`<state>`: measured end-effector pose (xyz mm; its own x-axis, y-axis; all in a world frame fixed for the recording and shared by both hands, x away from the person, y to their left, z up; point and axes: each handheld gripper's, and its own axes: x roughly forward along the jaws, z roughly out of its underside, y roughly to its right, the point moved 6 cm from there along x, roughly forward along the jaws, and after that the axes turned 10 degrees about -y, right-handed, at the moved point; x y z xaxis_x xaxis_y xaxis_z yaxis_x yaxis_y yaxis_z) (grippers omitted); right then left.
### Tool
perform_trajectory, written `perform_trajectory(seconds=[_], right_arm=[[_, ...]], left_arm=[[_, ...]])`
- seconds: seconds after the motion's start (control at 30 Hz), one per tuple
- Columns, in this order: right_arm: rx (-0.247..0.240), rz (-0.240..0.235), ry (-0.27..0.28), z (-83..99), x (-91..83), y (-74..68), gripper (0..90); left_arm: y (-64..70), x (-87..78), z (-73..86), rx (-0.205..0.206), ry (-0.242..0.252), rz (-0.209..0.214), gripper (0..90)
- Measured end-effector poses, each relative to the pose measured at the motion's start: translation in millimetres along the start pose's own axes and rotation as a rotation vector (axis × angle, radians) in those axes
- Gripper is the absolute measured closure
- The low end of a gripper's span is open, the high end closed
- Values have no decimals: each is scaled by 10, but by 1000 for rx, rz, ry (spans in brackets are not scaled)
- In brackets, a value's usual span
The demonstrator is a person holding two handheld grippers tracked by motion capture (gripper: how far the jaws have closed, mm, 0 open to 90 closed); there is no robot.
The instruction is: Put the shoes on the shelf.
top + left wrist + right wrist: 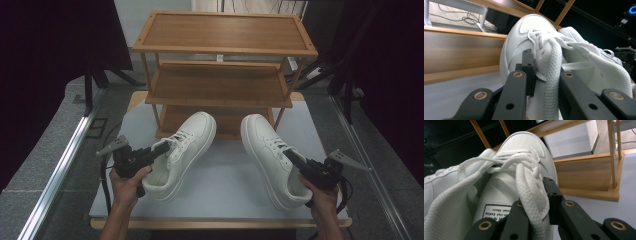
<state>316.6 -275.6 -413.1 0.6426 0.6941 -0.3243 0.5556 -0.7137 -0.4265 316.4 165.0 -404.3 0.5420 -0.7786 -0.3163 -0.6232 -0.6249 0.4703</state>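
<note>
High view: a wooden three-tier shoe rack (220, 50) stands at the top centre of the frame on a pale grey table (225, 190). Two white sneakers lie on the table in front of it, toes pointing up-frame toward the rack. The left sneaker (182, 150) sits at centre left, and the left tool (162, 148), held in the left hand (127, 185), reaches in from the lower left onto its lace-side edge. The right sneaker (270, 157) sits at centre right; the right tool (292, 156), held in the right hand (322, 197), meets it at the collar by the laces.

Left gripper view: the black jaws rise from the bottom centre, closed on the side wall of the left sneaker (524, 42) next to the laces, one jaw outside the shoe, the other inside under the tongue. The right sneaker (584, 47) lies just behind, at the right of the frame, and the shoe rack (456, 57) is at the left.

Right gripper view: the jaws are likewise clamped over the lace-side wall of the right sneaker (529, 147), at centre frame. The left sneaker (441, 180) shows at the left edge, the shoe rack (586, 177) at the right.
</note>
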Motion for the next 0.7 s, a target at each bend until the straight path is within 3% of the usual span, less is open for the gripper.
perform_trajectory(seconds=[0.17, 0.5, 0.7], right_arm=[[12, -19, 33, -85, -43, -24, 834], [78, -72, 118, -298, -101, -57, 835], [78, -82, 146, -432, -112, -88, 835]], left_arm=[[28, -5, -73, -10, 9, 35, 811], [103, -7, -273, -14, 54, 54, 811], [103, -8, -391, -40, 93, 69, 811]])
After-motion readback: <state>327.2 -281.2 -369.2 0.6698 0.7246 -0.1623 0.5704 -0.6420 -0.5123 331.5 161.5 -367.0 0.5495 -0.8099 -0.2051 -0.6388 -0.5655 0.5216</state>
